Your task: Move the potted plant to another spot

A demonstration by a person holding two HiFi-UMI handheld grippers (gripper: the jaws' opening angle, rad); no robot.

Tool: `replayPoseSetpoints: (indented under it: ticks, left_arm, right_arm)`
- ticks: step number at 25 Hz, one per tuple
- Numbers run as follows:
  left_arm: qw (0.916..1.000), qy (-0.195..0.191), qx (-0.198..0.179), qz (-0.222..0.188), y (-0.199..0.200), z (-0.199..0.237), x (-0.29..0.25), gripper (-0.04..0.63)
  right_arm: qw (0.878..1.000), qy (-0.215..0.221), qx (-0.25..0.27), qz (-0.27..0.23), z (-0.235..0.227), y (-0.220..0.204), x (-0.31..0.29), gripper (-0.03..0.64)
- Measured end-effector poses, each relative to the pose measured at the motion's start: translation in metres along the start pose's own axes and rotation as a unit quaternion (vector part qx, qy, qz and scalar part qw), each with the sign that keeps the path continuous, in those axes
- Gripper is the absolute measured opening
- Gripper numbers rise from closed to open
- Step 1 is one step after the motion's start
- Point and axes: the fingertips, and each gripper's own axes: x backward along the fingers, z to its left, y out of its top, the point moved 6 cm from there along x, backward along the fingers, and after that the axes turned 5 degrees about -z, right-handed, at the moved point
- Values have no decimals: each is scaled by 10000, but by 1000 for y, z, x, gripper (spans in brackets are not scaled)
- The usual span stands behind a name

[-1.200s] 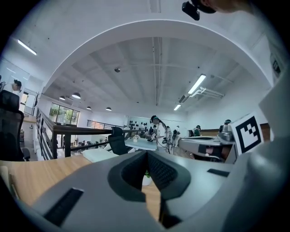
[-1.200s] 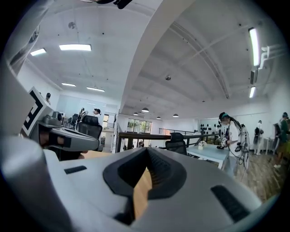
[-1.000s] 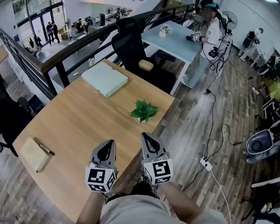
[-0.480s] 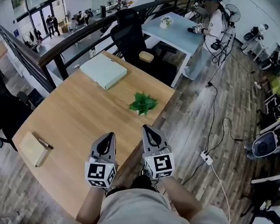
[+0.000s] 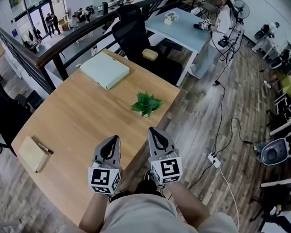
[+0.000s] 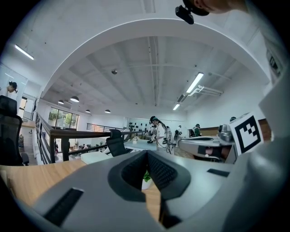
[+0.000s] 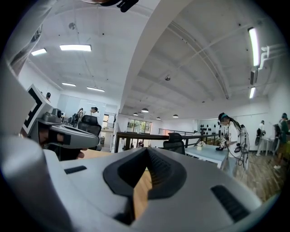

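Nearest, at the bottom of the head view, our shirt (image 5: pixel 150 224) and forearms are cut off by the lower edge. Our hands are hidden under the marker cubes (image 5: pixel 103 180).

The left gripper (image 5: pixel 114 137) and right gripper (image 5: pixel 152 131) sit side by side at lower centre, over the near edge of the table (image 5: pixel 79 117), pointing up the frame. In each gripper view the jaws meet at the tips, closed on nothing, with a narrow slot left below the tips. Through the right one's slot we see only a strip of wood.

The plant (image 5: pixel 146 104) stands at the centre of the head view, just above the grippers in the frame, apart from both and near the table's right edge. From above its leaves cover the pot. Through the left gripper's slot we catch only a sliver of it (image 6: pixel 145 178), a bit of leaf over a white pot.

At lower left a pad (image 5: pixel 31 154) lies on the table with a pen (image 5: pixel 45 148) across its corner. At the table's upper left lies a pale box (image 5: pixel 105 69).

Beyond it a black chair (image 5: pixel 133 35) is partly behind the rail (image 5: pixel 65 49). Farther up stand a blue table (image 5: pixel 184 34) and a person (image 5: pixel 217 33) beside it, cut off by the top edge. The small thing on that table is too far away to tell. On the floor at right lies a power strip (image 5: pixel 213 159).
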Motion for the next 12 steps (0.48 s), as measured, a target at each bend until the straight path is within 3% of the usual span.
replayPoseSetpoints:
  ticks: [12]
  left_arm:
    - [9999, -96, 19, 66, -4, -8, -6, 11]
  right_arm:
    - [10000, -30, -86, -29, -8, 1, 4, 3]
